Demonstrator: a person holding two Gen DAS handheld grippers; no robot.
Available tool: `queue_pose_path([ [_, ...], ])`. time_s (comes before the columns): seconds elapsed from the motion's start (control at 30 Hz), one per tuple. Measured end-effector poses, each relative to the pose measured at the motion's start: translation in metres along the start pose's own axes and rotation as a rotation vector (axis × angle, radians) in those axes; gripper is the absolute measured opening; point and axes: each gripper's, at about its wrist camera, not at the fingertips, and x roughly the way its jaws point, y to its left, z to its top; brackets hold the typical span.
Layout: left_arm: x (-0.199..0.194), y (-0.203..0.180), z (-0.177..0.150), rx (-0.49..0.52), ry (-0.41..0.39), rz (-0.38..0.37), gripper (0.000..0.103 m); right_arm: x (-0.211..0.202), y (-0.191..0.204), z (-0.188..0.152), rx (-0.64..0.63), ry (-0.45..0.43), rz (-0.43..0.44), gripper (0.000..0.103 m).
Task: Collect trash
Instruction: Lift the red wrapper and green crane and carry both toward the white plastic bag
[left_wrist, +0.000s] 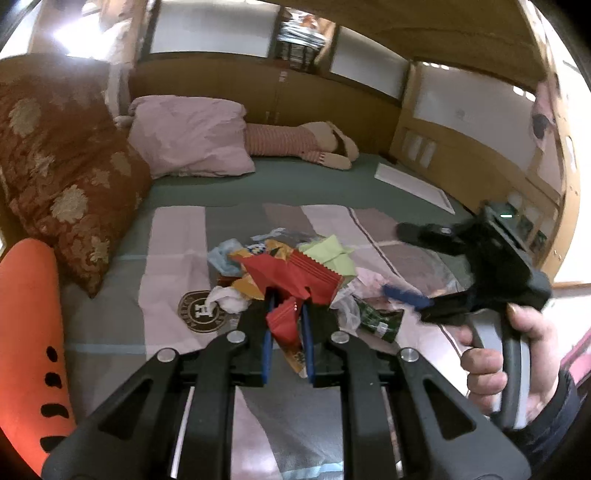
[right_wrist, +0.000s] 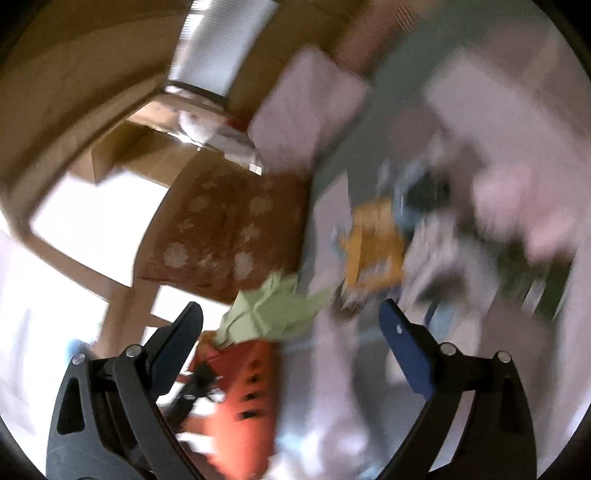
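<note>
The left gripper (left_wrist: 287, 314) is pinching a red wrapper (left_wrist: 295, 280), holding it at the near edge of the trash pile (left_wrist: 295, 266) lying mid-bed on the striped blanket (left_wrist: 173, 258). The right gripper (right_wrist: 291, 325) is standing spread and empty to the right, its view badly blurred. Only a crumpled fold is sitting between the blue pads (left_wrist: 266, 339), so the wrapper may be slipping free, or dragging neighbouring scraps off the pile toward the orange cushion (left_wrist: 26, 332) at near left.
</note>
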Motion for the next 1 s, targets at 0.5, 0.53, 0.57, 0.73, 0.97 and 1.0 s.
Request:
queue_pose_path([
  [0.5,0.010,-0.044,-0.017,0.133,0.043,-0.076,0.016,-0.029,0.009,0.002,-0.018,-0.030,0.111,0.035],
  [0.53,0.011,-0.043,-0.018,0.128,0.054,-0.064,0.016,-0.035,0.010,0.003,-0.040,-0.057,0.097,0.035],
  [0.57,0.012,-0.042,-0.019,0.121,0.063,-0.056,0.016,-0.045,0.016,0.005,-0.086,-0.099,0.066,0.035],
  [0.73,0.015,-0.021,-0.019,0.012,0.089,0.008,0.016,-0.076,0.059,0.000,-0.386,-0.230,-0.188,0.035],
  [0.97,0.002,-0.021,-0.014,-0.038,0.034,0.067,0.015,-0.073,0.081,-0.038,-0.671,-0.223,-0.466,0.035],
  [1.0,0.001,-0.023,-0.013,-0.036,0.030,0.075,0.016,-0.073,0.084,-0.048,-0.702,-0.223,-0.496,0.035],
])
